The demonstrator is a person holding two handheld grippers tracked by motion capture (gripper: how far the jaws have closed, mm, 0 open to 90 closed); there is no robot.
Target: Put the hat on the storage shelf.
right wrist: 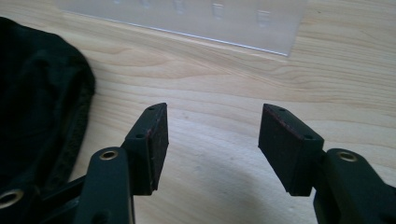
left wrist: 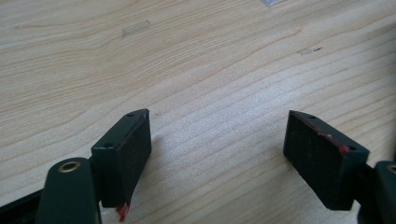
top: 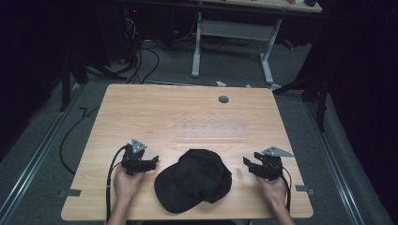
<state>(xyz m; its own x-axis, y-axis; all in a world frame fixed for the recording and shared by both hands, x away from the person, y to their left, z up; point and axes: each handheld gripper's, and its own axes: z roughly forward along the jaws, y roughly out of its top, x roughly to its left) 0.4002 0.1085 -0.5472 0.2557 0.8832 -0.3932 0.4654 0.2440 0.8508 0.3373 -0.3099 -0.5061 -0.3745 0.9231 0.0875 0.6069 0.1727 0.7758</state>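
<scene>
Both tongs, left (top: pixel 154 161) and right (top: pixel 247 162), gape empty beside the black cap (top: pixel 193 180) lying between them on the counter (top: pixel 141 112). Light, floppy cloth; its stiffer brim looks best to pinch. Beyond lies a clear strip (top: pixel 212 131).

A black cap (top: pixel 195 180) lies on the near half of the wooden table (top: pixel 141 112), about midway between its left and right edges. Its rounded crown sits farther from the person, while the brim points toward the near edge and slightly left. The fabric is soft and dark, and its edge (right wrist: pixel 70 135) looks stitched. It rests flat, untouched.
</scene>
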